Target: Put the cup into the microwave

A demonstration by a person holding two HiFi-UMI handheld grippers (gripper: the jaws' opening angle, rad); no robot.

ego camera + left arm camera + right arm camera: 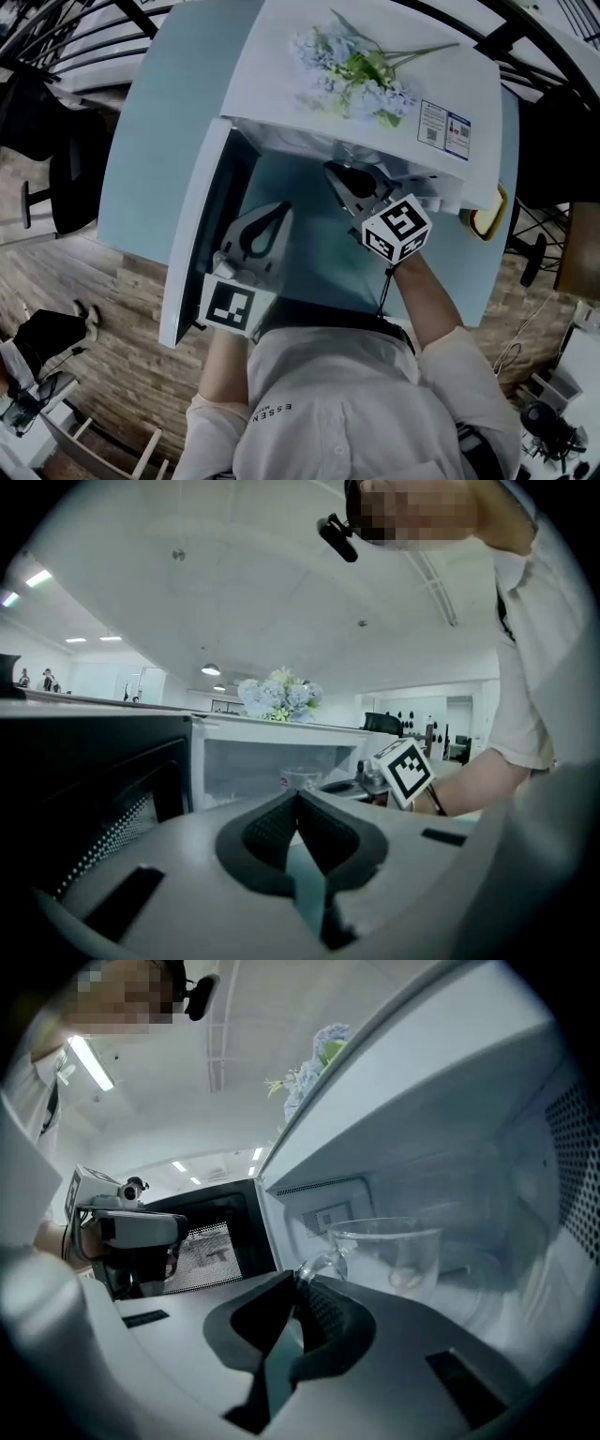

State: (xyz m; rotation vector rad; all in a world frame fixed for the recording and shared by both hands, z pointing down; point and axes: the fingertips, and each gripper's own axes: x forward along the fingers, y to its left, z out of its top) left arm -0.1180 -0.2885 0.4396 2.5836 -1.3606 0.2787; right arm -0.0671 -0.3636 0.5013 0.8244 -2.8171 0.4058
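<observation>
The white microwave (281, 84) stands on a pale blue table with its door (192, 234) swung open to the left. My right gripper (337, 172) reaches into the opening. It is shut on the handle of a clear glass cup (384, 1255), which is inside the cavity in front of the fingertips (302, 1283). In the left gripper view the cup (302, 778) shows in the lit cavity beside the right gripper's marker cube (405, 771). My left gripper (279, 211) hovers by the inner side of the open door, shut and holding nothing (298, 797).
A bunch of pale blue flowers (352, 70) lies on the microwave's top. A yellow object (487, 220) sits on the table (159, 122) right of the microwave. A black office chair (56, 178) stands on the wooden floor at left.
</observation>
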